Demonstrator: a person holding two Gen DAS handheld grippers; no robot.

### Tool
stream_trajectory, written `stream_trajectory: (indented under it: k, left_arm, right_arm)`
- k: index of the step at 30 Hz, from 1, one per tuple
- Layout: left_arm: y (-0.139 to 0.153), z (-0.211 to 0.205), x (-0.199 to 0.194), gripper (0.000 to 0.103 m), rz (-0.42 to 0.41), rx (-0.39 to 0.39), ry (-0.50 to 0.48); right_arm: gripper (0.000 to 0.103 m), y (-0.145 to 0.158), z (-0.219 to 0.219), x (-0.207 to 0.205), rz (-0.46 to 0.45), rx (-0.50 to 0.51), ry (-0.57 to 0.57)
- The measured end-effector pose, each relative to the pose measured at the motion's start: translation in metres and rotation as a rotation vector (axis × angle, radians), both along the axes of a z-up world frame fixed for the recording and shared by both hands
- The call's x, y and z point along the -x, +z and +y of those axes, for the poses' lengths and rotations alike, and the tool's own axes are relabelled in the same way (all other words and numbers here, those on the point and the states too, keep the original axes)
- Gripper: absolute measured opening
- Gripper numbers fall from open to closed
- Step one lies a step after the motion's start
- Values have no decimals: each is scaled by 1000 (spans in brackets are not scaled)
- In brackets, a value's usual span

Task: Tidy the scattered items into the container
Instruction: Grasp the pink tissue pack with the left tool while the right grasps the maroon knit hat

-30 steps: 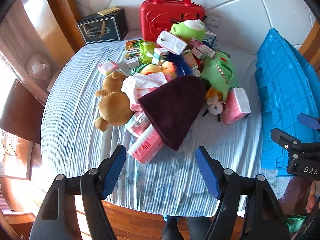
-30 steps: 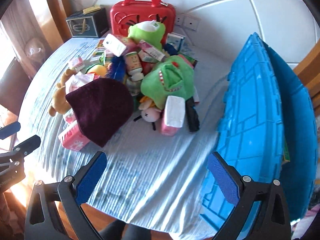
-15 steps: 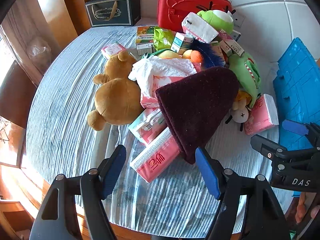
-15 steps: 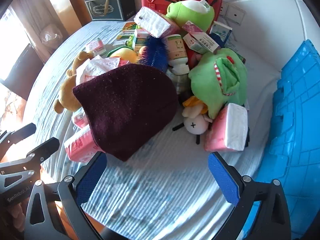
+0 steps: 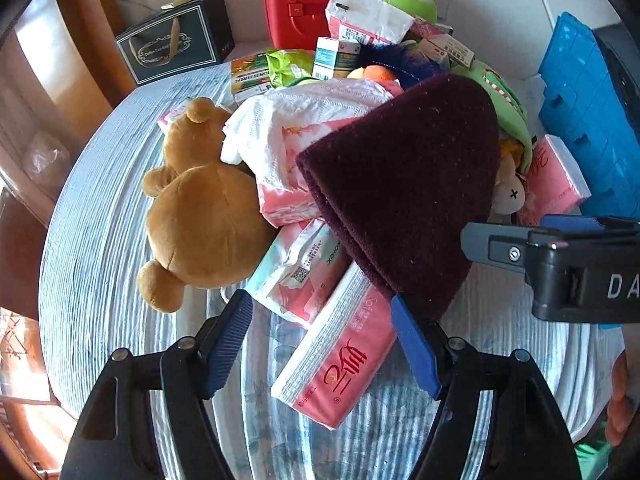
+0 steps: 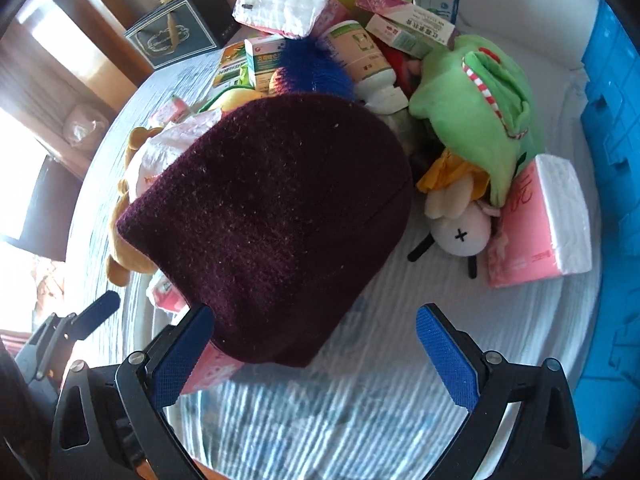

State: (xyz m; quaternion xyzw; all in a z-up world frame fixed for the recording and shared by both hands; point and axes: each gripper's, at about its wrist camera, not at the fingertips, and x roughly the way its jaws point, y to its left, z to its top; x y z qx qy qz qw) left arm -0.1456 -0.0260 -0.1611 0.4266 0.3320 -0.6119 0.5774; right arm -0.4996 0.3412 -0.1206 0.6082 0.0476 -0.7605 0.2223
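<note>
I have both tools pointed steeply down over the pile on the striped tabletop. My left tool stands well open and holds nothing; a pink tissue pack lies between its blue pads, apart from both as far as I can see, with the lower edge of the maroon knit hat just at the right-hand pad, at about 2 o'clock from the tool's middle. At 10 o'clock from that pack sits the brown teddy bear, lying on its front, touching a crumpled white and pink wrapper that the hat partly covers. My right tool is also spread wide and empty; the hat fills the middle of its view, its hem hanging just by the left-hand pad, and the right-hand pad stands over bare cloth. At 2 o'clock from the hat lies the green plush crocodile, with a small white plush marked with a cross beneath it and a second pink tissue pack touching that at 3 o'clock. Boxes and a white bottle are heaped at 12 o'clock, in front of a red case and a dark gift bag. The blue container stands along the 3 o'clock edge, beside the pile; I cannot see inside it. In the left view the right tool's dark body crosses at 3 o'clock
</note>
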Motion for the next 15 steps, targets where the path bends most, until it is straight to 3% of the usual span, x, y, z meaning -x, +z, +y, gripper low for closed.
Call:
stream_trajectory:
  k: [4, 10, 12, 15]
  left_arm:
    - [-17, 3, -4, 72, 16, -15, -66]
    - [-18, 6, -8, 71, 71, -21, -109]
    - [-19, 8, -10, 71, 89, -32, -124]
    - [-23, 12, -7, 71, 74, -51, -153]
  right_arm:
    - [103, -13, -12, -5, -12, 40, -21]
    - [102, -33, -28, -7, -27, 47, -48]
    - [86, -37, -29, -8, -17, 43, -61]
    - [71, -36, -25, -8, -24, 78, -83]
